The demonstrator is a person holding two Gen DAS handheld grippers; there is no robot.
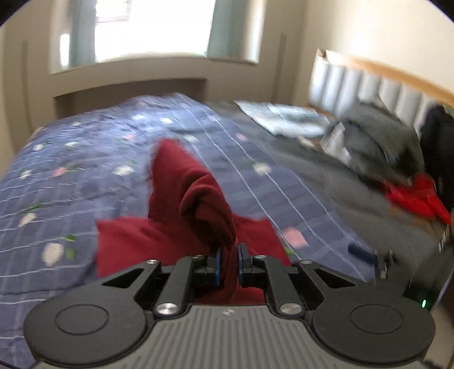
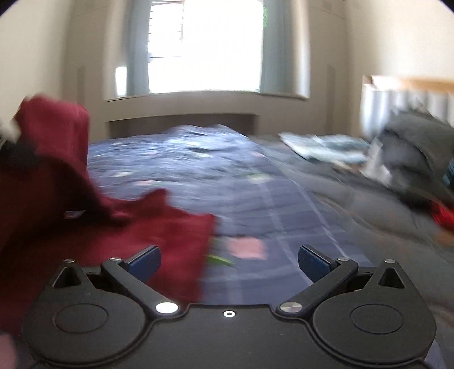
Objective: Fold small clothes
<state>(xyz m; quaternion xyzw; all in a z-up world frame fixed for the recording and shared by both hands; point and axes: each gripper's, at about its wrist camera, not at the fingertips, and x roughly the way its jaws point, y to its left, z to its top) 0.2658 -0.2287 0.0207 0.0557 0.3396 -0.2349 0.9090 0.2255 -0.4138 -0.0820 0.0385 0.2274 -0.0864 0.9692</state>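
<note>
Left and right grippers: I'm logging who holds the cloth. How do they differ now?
The left gripper is shut on the maroon garment; the right gripper is wide open and empty. The left lifts a fold; the right hovers beside the garment's edge. Both have blue pads and point over the bed.

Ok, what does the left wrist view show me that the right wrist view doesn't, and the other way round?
Only the left wrist view shows the left gripper shut on a fold of the dark red garment, lifting it off the bed, with the right gripper open off to the right.

Only the right wrist view shows the right gripper head-on, open and empty above the quilt beside the garment's edge.

Both show the blue patterned quilt, the grey bedding, the window and a bright red cloth.
</note>
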